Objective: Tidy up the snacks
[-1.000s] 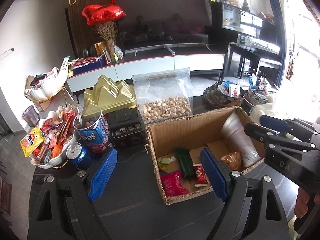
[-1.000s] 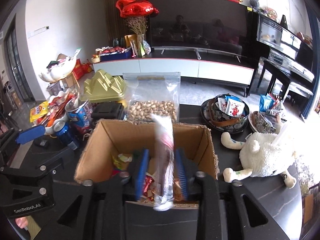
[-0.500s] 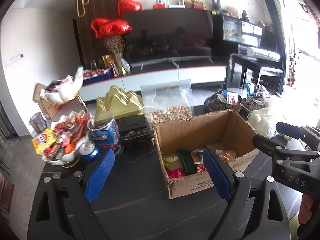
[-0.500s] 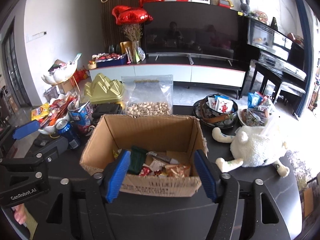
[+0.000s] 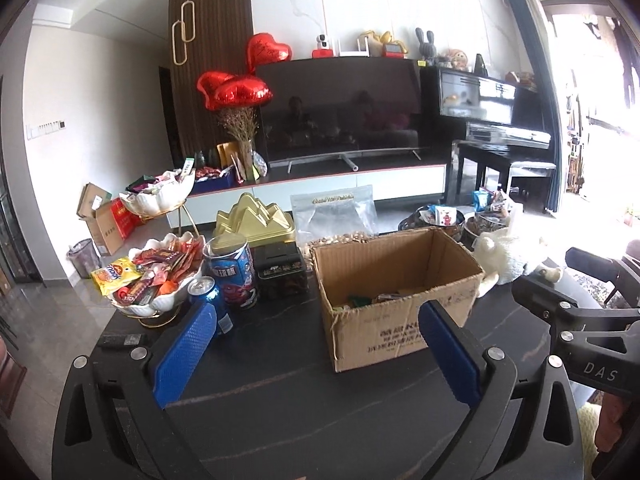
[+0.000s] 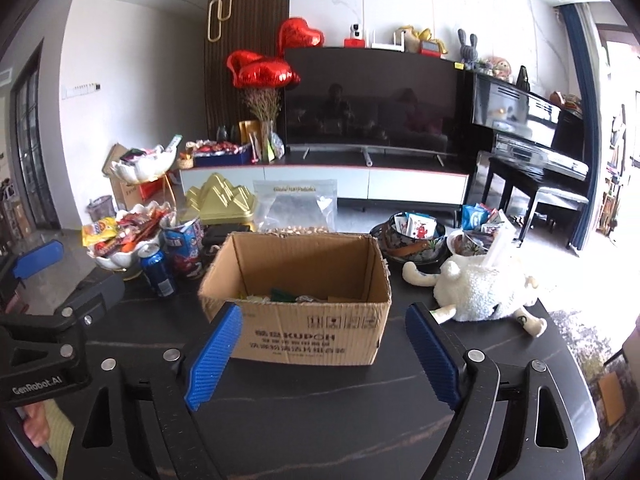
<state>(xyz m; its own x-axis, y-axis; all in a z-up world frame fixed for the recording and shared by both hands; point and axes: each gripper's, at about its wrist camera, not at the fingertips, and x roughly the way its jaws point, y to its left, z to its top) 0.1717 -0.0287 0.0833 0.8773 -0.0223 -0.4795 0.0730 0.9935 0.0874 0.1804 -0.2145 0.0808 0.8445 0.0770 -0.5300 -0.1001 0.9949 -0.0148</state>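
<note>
Snacks (image 6: 280, 296) lie inside the box (image 6: 304, 332) mid-surface, so left gripper (image 5: 316, 354) and right gripper (image 6: 320, 352) hover apart, empty.

The dark table (image 6: 320, 420) bears a cardboard box (image 6: 312, 336), can (image 6: 158, 266) and plush lamb (image 6: 480, 288).

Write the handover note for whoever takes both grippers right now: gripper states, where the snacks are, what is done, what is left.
Left gripper: open, empty, held back from the cardboard box.
Right gripper: open, empty, facing the box front.
Done: several snack packets lie in the box bottom.
Left: loose snacks fill the white shell bowl left of the box; more sit in the dark bowl on the right. The pistachio bag stands behind the box.
</note>
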